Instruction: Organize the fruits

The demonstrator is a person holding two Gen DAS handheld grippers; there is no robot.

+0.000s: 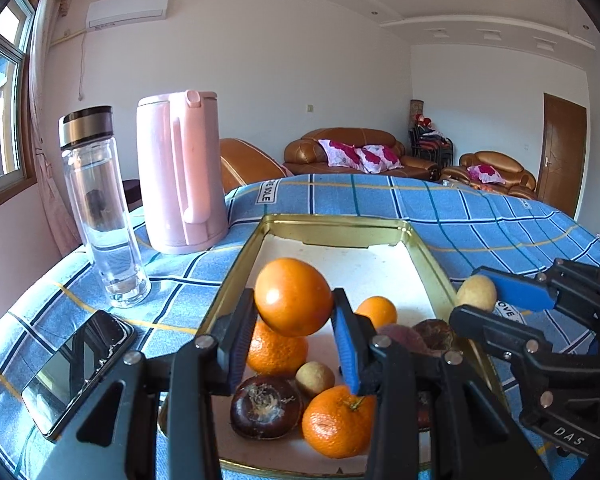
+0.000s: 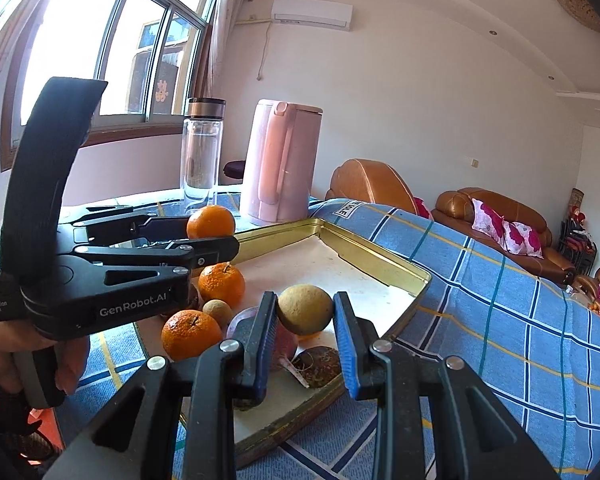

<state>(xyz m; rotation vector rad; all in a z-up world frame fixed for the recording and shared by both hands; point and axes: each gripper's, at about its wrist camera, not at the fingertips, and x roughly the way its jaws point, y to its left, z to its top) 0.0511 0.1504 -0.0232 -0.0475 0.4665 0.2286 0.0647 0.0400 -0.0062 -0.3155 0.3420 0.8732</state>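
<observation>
Now | L fingers [image 1: 294, 316] clamp orange [image 1: 292, 296] | R fingers [image 2: 305, 320] clamp longan [image 2: 305, 309]

Both wrist views close, facing forward, sharing tray [image 1: 428, 248]

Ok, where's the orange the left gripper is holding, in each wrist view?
Left wrist: held orange centre frame, between the fingers, above the gold tray.
Right wrist: same orange left of centre, at the left gripper's tip.
Shared landmark: pink kettle.
</observation>
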